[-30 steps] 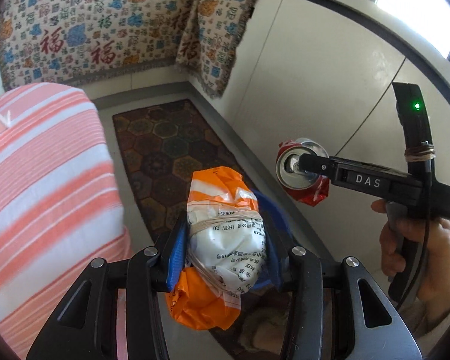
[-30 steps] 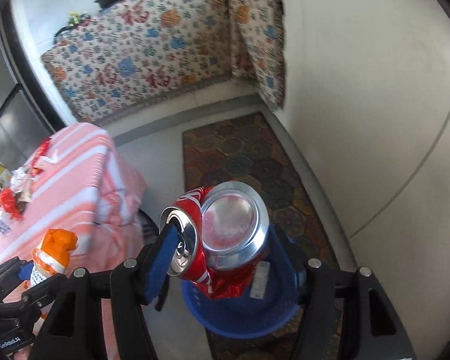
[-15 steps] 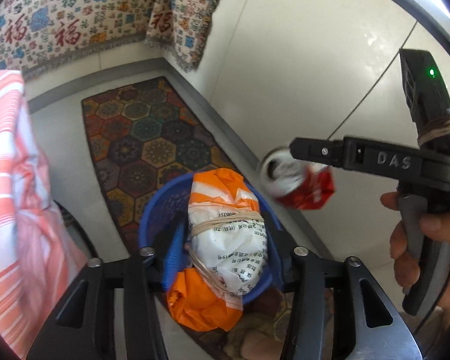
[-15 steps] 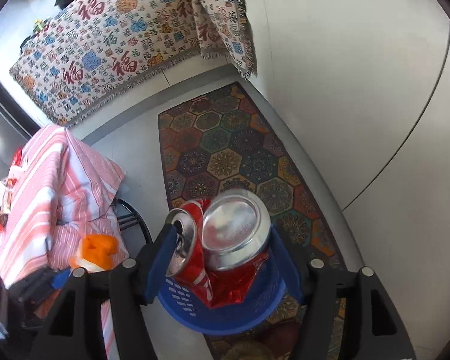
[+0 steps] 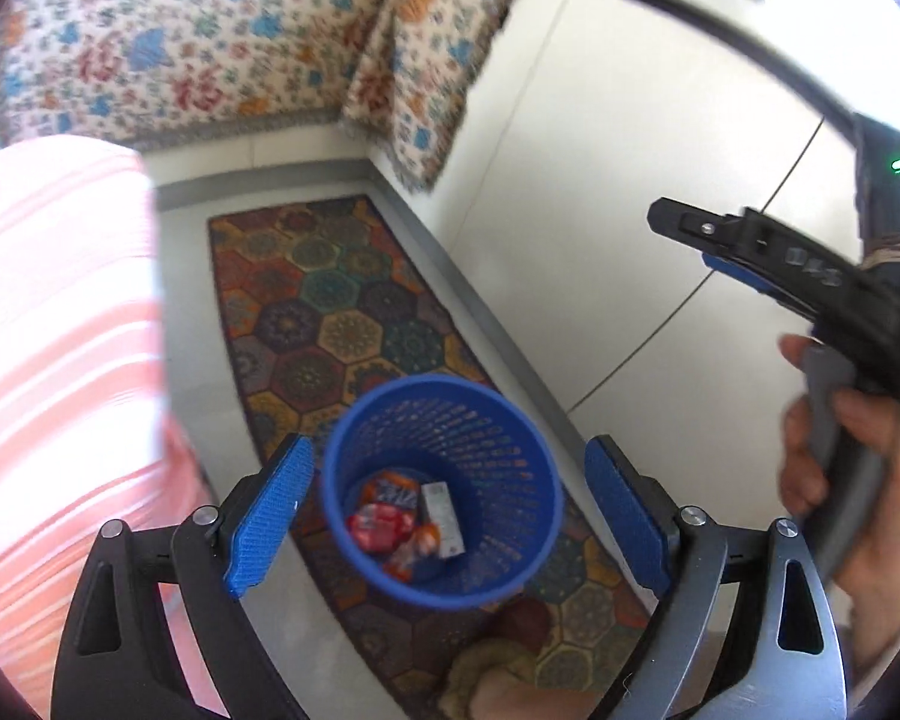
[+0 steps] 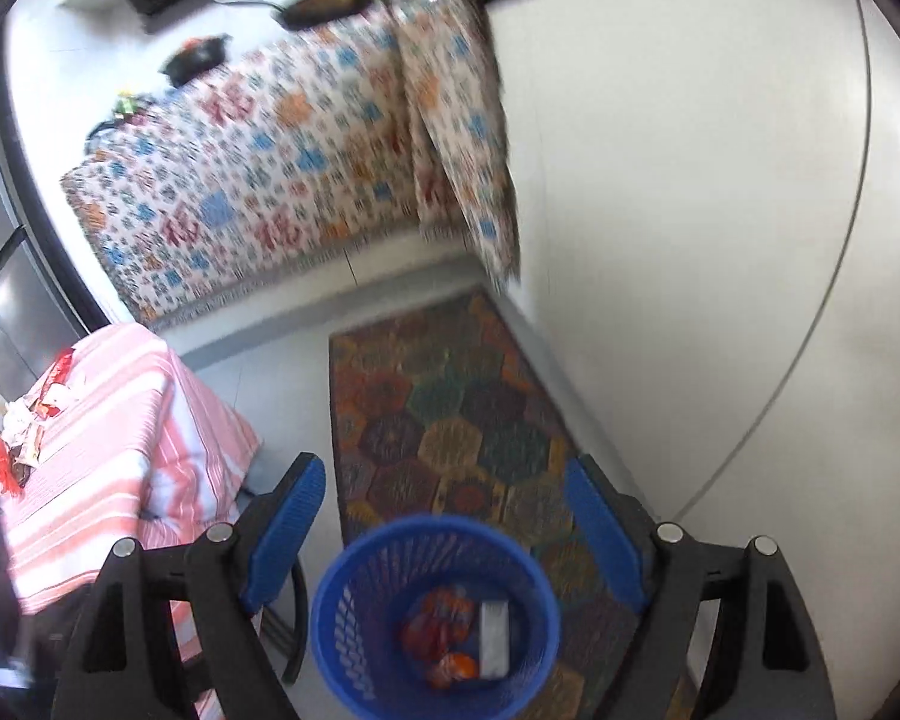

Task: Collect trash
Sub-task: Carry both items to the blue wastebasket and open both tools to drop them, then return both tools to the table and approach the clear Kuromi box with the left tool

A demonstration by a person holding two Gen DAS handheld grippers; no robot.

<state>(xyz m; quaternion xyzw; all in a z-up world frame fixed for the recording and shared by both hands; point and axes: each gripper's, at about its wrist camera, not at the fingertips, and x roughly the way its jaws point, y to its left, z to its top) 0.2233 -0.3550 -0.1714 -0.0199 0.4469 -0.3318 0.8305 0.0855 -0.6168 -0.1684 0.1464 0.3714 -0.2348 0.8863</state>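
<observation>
A blue mesh waste basket [image 5: 510,420] stands on the patterned rug, seen from above in both wrist views [image 6: 354,618]. Inside it lie a crushed red can [image 5: 378,528], orange-and-white wrappers [image 5: 417,546] and a small white packet [image 5: 444,510]; the same trash shows in the right wrist view [image 6: 450,624]. My left gripper [image 5: 447,519] is open and empty above the basket. My right gripper [image 6: 444,531] is open and empty above the basket; it also shows from the side at the upper right of the left wrist view [image 5: 684,231].
A pink striped tablecloth [image 6: 102,438] covers a table at the left, with more wrappers [image 6: 24,426] on it. A hexagon-patterned rug [image 5: 330,324] runs along a white wall [image 5: 630,180]. A patterned throw [image 6: 258,180] hangs behind.
Both grippers opened. The orange-and-white bundle left my left gripper and the crushed red can left my right gripper; both now lie in the blue basket.
</observation>
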